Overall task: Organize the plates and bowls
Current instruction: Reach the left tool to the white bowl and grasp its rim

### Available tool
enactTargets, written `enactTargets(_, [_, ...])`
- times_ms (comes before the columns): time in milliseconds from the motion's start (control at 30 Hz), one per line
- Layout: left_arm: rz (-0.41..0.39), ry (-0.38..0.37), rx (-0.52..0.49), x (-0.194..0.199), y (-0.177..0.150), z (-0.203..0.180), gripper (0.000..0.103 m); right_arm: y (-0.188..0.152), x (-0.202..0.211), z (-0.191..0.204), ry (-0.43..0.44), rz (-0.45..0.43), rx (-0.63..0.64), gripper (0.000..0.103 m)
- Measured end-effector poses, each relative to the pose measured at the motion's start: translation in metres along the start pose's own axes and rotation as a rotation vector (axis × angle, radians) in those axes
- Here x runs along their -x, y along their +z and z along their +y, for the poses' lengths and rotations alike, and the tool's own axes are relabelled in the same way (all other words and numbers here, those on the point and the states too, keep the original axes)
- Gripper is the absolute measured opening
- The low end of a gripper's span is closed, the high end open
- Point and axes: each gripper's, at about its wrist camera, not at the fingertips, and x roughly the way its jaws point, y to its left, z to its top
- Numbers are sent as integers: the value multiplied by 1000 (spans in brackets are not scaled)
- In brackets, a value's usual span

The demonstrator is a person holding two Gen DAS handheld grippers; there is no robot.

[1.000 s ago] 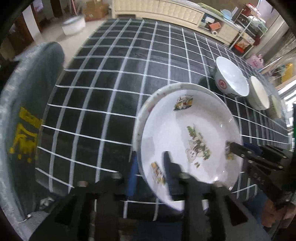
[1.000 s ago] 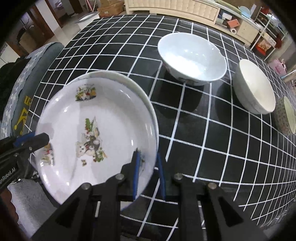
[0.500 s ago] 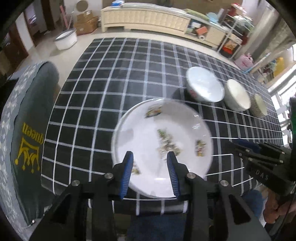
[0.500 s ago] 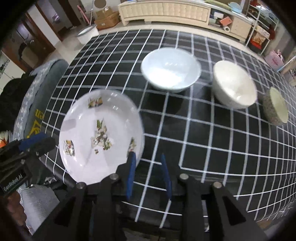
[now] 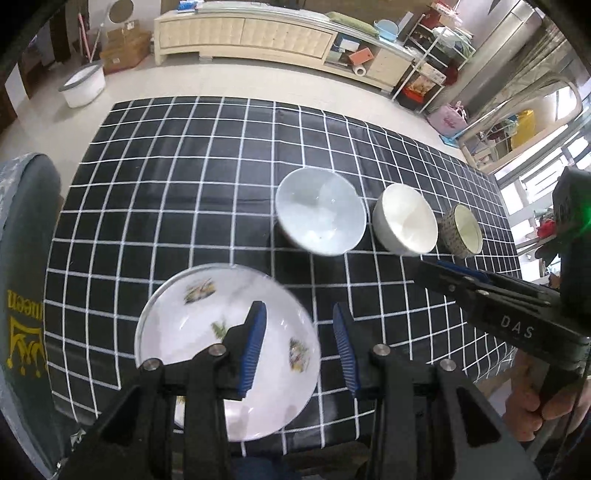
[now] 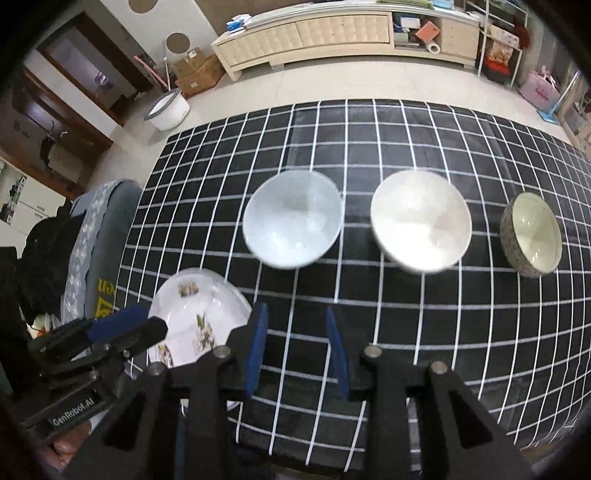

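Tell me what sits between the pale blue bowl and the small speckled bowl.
The cream bowl sits between the pale blue bowl and the small speckled bowl, all in one row; clearest in the right wrist view.

A home living room: long cream sideboard [image 5: 251,35], cluttered shelves [image 5: 436,70], checked tablecloth [image 5: 221,155].

Black white-gridded tablecloth [image 5: 184,184]; white plate [image 5: 192,332] with floral motifs.
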Motion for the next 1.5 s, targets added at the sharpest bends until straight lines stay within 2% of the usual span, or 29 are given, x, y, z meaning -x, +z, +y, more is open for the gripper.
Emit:
enactTargets(200, [27,-24,20,-21,27,0,35,26,-15,-11,0,20,-6,37])
enactTargets(467, [40,-12,1,-60,57,4,35,54,-50,-20,-3,52,-22,37])
enactTargets(600, [67,-6,4,-87,69,15,34,66,-72,-20,-50,61,-10,37])
enactTargets(633, [79,-11,5,-94,70,17,34,70,-76,-21,-85,28,-23,37])
enactTargets(800, [110,-15,-9,-125,78,21,25,77,-97,-28,-158,49,-26,37])
enactTargets(867, [120,-16,-8,-133,80,23,19,78,-104,-33,-136,56,-45,36])
enactTargets(900, [126,-9,-5,-137,81,23,18,78,-106,-36,-116,61,-54,31])
enactTargets(1000, [126,-29,-12,-139,81,21,11,75,-109,-39,-148,57,-51,20])
enactTargets(1100, [117,-17,-14,-137,80,18,10,71,-108,-40,-135,49,-58,11])
enactTargets(1267, [119,-15,3,-137,79,20,10,70,-106,-37,-158,57,-41,9])
enactTargets(1500, [134,-4,5,-125,62,14,10,57,-99,-35,-137,62,-62,8])
